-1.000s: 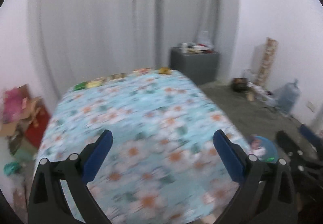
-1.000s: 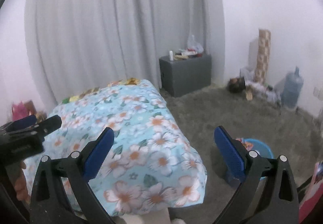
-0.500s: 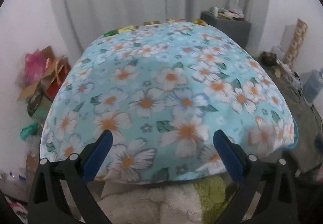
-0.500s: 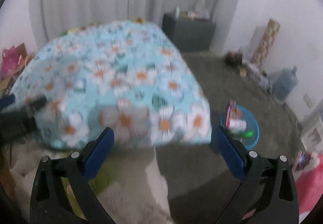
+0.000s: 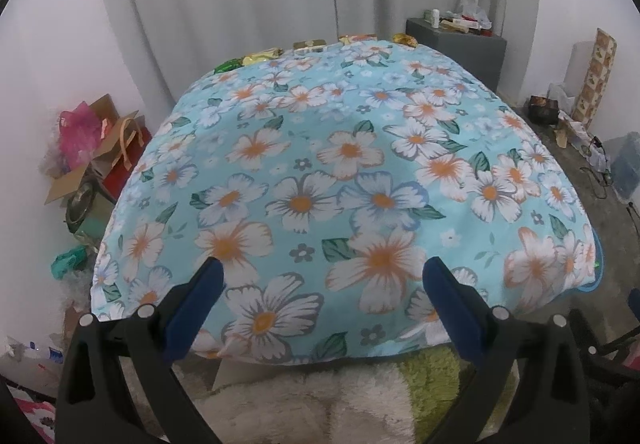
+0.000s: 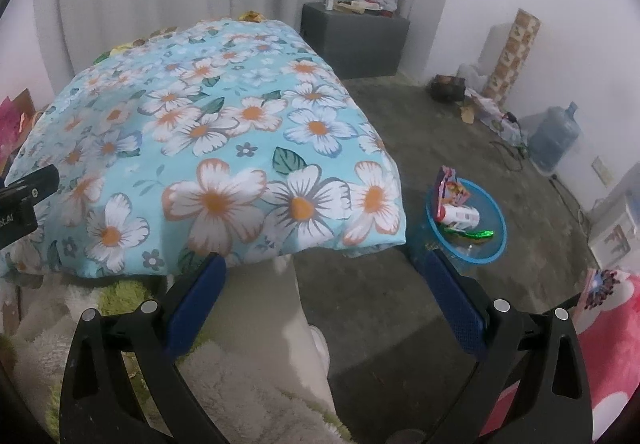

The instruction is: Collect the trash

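Observation:
A table under a light blue floral cloth (image 5: 340, 172) fills the left wrist view; it also shows in the right wrist view (image 6: 224, 132). Several shiny wrappers (image 5: 264, 54) lie in a row along its far edge. A blue basket (image 6: 490, 244) stands on the floor right of the table, holding a snack packet (image 6: 450, 190), a white container (image 6: 460, 216) and a green wrapper (image 6: 478, 234). My left gripper (image 5: 324, 304) is open and empty over the table's near edge. My right gripper (image 6: 326, 296) is open and empty over the table's near right corner.
A grey cabinet (image 6: 356, 40) with clutter stands at the back by the curtain. A water jug (image 6: 556, 136) and a tall patterned box (image 6: 512, 52) stand by the right wall. Cardboard boxes and bags (image 5: 92, 148) are piled left of the table. A shaggy rug (image 5: 320, 400) lies below.
Both grippers have tilted down and pulled back from the table, so its near edge and the rug show. The basket has come into the right view. Both stay open.

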`<state>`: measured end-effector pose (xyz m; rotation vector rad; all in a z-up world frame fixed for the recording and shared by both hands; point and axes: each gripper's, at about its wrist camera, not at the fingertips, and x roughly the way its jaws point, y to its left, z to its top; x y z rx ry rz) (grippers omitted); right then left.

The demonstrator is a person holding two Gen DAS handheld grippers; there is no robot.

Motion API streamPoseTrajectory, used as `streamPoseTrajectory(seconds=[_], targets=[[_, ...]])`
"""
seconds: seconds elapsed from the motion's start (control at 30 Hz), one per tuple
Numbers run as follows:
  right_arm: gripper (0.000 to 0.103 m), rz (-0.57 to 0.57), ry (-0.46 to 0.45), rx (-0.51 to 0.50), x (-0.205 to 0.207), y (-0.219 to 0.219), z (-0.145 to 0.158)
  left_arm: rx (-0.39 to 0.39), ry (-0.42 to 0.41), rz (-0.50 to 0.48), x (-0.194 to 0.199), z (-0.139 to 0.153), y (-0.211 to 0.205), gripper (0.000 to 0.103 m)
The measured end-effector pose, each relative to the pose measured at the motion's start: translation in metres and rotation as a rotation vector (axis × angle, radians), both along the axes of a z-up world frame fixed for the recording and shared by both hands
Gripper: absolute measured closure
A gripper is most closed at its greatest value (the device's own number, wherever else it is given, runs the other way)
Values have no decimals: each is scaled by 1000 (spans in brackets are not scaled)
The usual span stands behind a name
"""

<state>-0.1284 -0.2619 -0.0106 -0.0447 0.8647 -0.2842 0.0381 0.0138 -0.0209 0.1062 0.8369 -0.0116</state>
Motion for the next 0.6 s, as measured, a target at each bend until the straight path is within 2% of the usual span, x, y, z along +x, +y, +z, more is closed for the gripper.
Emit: streamPoseTrajectory(seconds=[0.23, 0.6], targets=[[8, -26, 7, -2, 0, -3, -2, 19, 5, 8, 0, 0, 2, 5], [8, -92, 3, -8, -7, -17, 0, 27, 8, -57, 1, 1, -11, 5]])
